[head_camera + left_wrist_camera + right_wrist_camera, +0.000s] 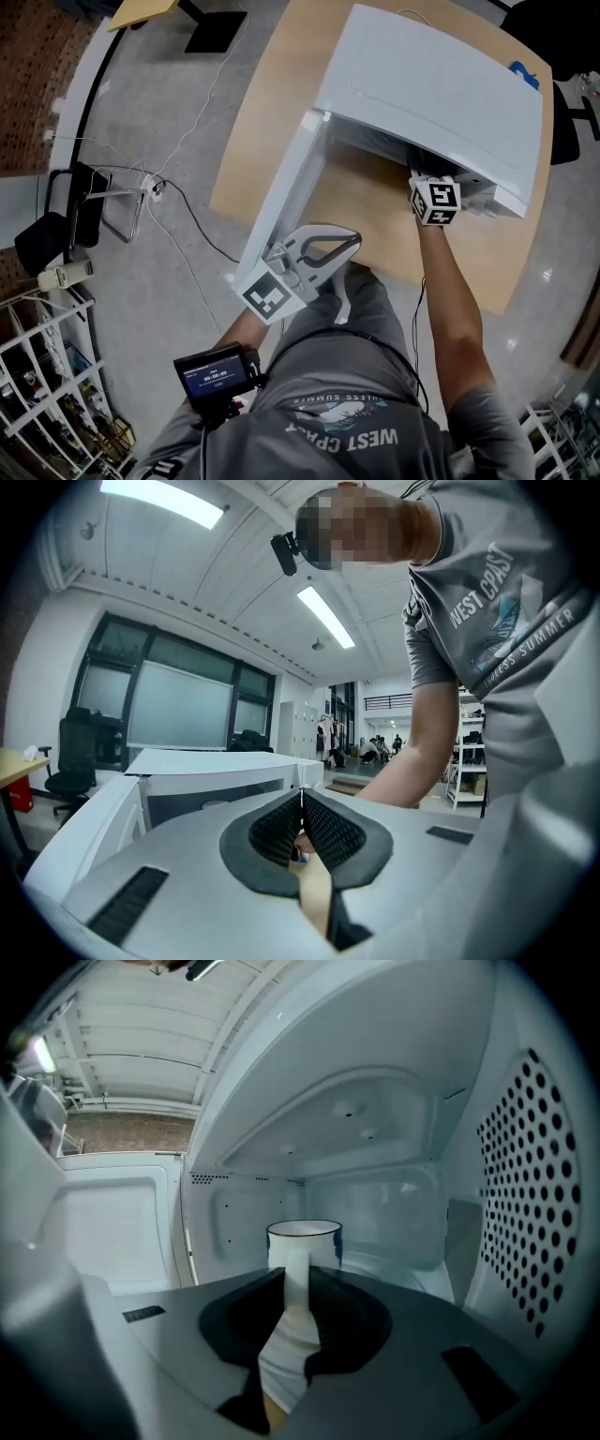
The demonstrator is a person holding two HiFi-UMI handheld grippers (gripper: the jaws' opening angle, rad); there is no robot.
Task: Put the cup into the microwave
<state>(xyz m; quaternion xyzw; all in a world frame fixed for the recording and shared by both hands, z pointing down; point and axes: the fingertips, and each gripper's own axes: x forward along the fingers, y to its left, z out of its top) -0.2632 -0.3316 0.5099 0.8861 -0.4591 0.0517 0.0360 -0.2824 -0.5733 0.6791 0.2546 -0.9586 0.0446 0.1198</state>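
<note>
Two jaws of the right gripper (298, 1277) were seen clamped on what looked to be the handle of the white cup (305, 1239). The cup was held upright at twelve o'clock of the jaws, inside the cavity of the microwave (431, 84). Whether its base was resting on the cavity floor could not be told. The left gripper (302, 795) was seen closed and empty at seven o'clock of the microwave, beside the open door (281, 192). Most of the task was judged done; release and withdrawal were left.
</note>
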